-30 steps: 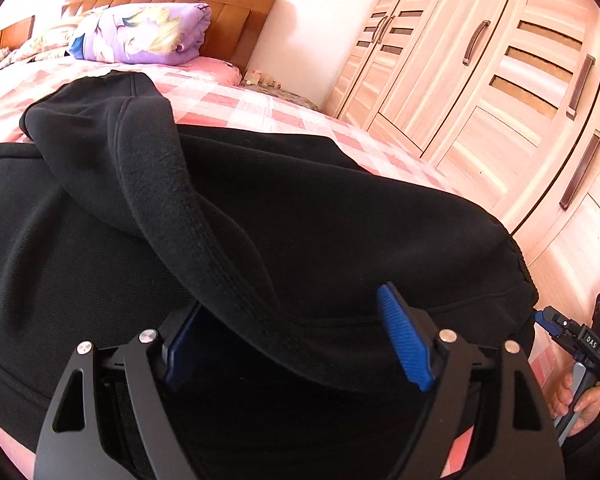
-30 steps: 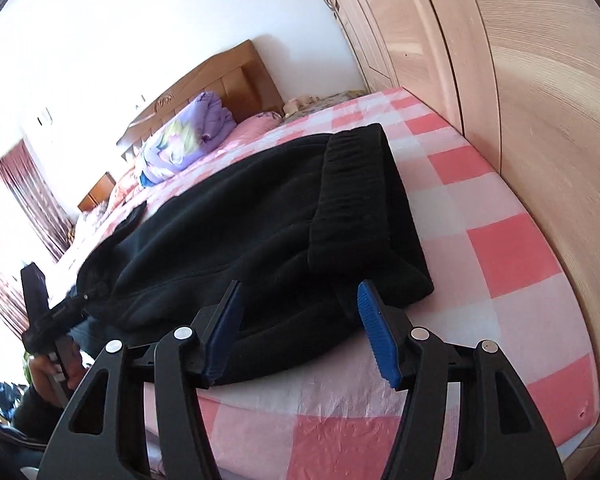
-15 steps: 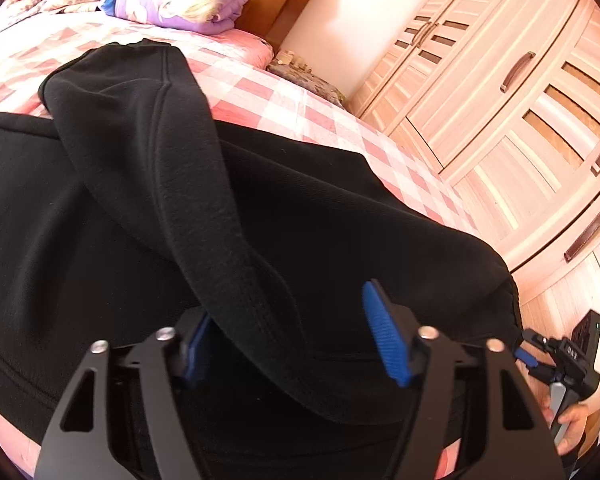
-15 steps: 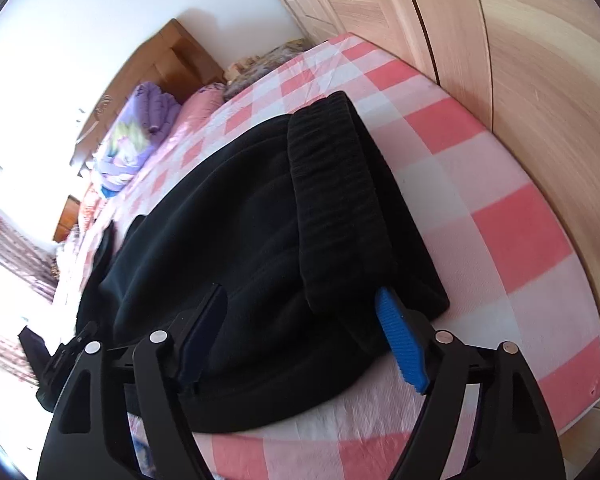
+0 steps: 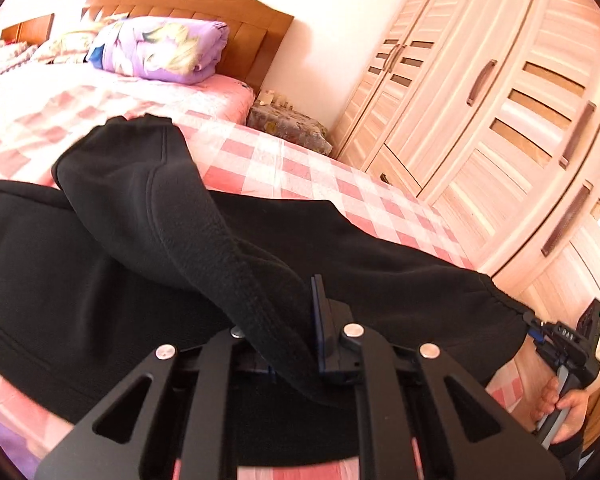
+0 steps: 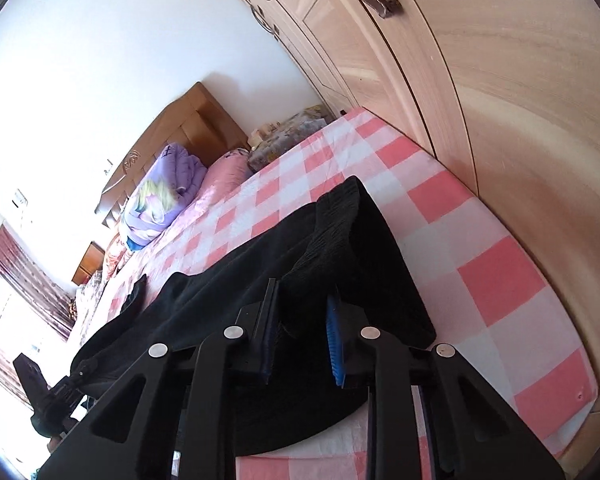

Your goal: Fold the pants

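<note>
In the left wrist view, the left gripper [image 5: 288, 344] has just been closing and is now clamped on a thick fold of the black fleece pants [image 5: 100, 280], which lie across the pink checked bed sheet [image 5: 300, 168]. To fold well, both ends should rise together.

In the right wrist view, the right gripper [image 6: 300, 320] has just been closing on the ribbed waistband [image 6: 332, 232]. The wooden wardrobe [image 6: 500, 100] stands near the bed edge; toward the wooden headboard [image 6: 180, 128] there is free room.
</note>
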{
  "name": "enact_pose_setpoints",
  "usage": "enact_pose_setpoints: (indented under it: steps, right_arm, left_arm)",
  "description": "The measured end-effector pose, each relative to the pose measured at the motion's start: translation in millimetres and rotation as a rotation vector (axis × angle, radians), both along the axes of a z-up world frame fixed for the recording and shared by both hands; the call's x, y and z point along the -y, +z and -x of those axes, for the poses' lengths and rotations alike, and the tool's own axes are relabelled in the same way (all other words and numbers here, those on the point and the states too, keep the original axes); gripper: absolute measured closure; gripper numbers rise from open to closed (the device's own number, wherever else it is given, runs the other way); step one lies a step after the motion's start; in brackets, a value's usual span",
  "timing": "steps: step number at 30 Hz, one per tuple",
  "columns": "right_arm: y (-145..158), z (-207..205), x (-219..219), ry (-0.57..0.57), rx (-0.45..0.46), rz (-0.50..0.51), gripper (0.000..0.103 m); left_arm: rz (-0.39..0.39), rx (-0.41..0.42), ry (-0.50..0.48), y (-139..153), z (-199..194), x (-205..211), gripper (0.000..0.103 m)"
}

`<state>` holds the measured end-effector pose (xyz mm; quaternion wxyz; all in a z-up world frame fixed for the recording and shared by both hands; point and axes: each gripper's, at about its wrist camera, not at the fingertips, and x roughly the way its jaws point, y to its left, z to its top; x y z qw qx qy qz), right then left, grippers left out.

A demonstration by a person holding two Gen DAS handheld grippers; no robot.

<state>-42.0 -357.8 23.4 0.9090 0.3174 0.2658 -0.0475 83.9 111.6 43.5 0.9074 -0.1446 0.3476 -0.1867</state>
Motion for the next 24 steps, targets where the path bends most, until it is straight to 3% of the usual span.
enact_pose_setpoints:
  steps: [2,6,8,16,19,22,24]
  right_arm:
    - [-7.9,3.1,-0.4,0.007,-0.041,0.028,0.081]
    - [-44.8,3.2,-2.0,0.01,-0.144,0.053,0.081]
    - [-49.0,7.2,-1.9,0.012,-0.131,0.057,0.081]
    - [-37.3,7.3,-9.7,0.035,-0.116,0.105,0.081]
    - [-44.8,5.6,-8.4,0.033,-0.147,0.114,0.081]
    - [-45.9,7.5,-5.7,0.032,-0.151,0.102,0.081]
    - [-45.8,7.3,-3.8,0.024,-0.162,0.096,0.074]
  left_arm:
    - [-0.017,-0.019,-0.007,-4.4,10.5,-0.6,0.09]
    - [-0.096,-0.107,-0.006,-48.8,27.2,6.0,0.09]
    - [-0.119,-0.152,0.003,-72.4,27.1,6.9,0.09]
    - [-0.136,-0.086,0.01,-65.5,30.1,2.9,0.09]
    - [-0.186,-0.094,-0.002,-70.8,28.0,9.3,0.089]
    - [-0.185,-0.101,-0.001,-73.9,28.3,11.5,0.088]
    - [-0.174,-0.107,0.002,-74.8,27.6,8.3,0.086]
